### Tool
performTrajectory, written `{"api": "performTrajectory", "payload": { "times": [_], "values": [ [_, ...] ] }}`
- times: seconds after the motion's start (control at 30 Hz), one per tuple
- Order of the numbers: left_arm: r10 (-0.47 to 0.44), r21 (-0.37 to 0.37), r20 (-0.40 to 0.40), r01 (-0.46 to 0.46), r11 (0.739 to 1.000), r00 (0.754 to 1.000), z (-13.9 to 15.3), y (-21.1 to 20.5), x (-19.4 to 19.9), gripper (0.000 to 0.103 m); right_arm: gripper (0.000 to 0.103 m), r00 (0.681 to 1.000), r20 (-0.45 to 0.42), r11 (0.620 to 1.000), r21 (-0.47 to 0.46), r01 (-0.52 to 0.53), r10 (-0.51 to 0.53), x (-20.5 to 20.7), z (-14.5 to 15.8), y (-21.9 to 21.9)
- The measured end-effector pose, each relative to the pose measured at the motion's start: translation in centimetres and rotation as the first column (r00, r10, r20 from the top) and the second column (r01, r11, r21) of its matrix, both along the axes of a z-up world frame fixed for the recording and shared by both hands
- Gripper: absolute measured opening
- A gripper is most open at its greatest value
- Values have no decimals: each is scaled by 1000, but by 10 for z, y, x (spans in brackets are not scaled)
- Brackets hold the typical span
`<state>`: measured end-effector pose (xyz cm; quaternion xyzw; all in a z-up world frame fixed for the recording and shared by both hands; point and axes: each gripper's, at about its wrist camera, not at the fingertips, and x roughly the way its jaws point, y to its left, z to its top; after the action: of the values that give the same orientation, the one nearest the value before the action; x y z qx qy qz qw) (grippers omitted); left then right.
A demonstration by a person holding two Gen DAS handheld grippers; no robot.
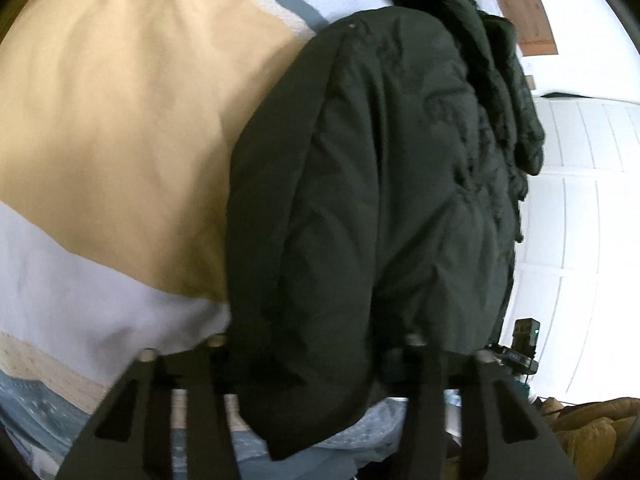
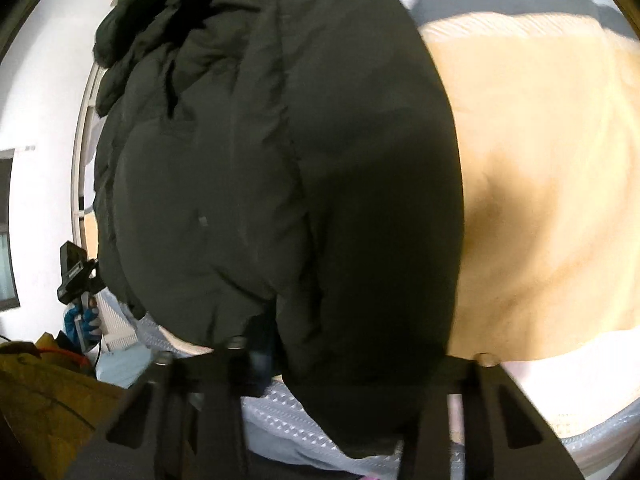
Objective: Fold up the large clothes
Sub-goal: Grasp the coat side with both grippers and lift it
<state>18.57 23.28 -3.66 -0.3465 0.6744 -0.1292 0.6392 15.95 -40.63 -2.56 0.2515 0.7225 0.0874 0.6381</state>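
Jacket [image 1: 380,184] hem: both hand-held grippers [image 1: 316,360] [image 2: 340,364] clamping it at 6 o'clock; judging: keeping corners level, lifting evenly toward 12.

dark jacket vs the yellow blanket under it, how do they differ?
The dark jacket is black-green and puffy; the yellow blanket is pale tan and thin. The jacket is bunched, with deep creases, and its hem hangs past the bed edge; the blanket lies spread nearly flat. The jacket rests on top, the blanket below. Both are soft fabric on the bed.
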Motion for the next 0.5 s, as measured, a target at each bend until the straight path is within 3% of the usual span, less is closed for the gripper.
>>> {"api": "performTrajectory", "payload": {
  "times": [0.07, 0.13, 0.3, 0.5],
  "values": [
    [3, -7, 10, -3, 1000, 1000, 5, -2, -1, 24, 16, 1000, 6, 1000, -7, -20, 20, 3, 5, 11],
    [5, -14, 22, -5, 1000, 1000, 12, -4, 0, 18, 13, 999, 17, 999, -22, -44, 44, 8, 15, 25],
    [44, -36, 58, -42, 998, 997, 33, 1, 2, 15, 11, 996, 71, 998, -39, -43, 46, 18, 46, 30],
    [110, -89, 149, -97, 991, 983, 75, 9, 21, 14, 10, 984, 179, 997, -76, -4, 17, 37, 89, 3]
  ]
}}
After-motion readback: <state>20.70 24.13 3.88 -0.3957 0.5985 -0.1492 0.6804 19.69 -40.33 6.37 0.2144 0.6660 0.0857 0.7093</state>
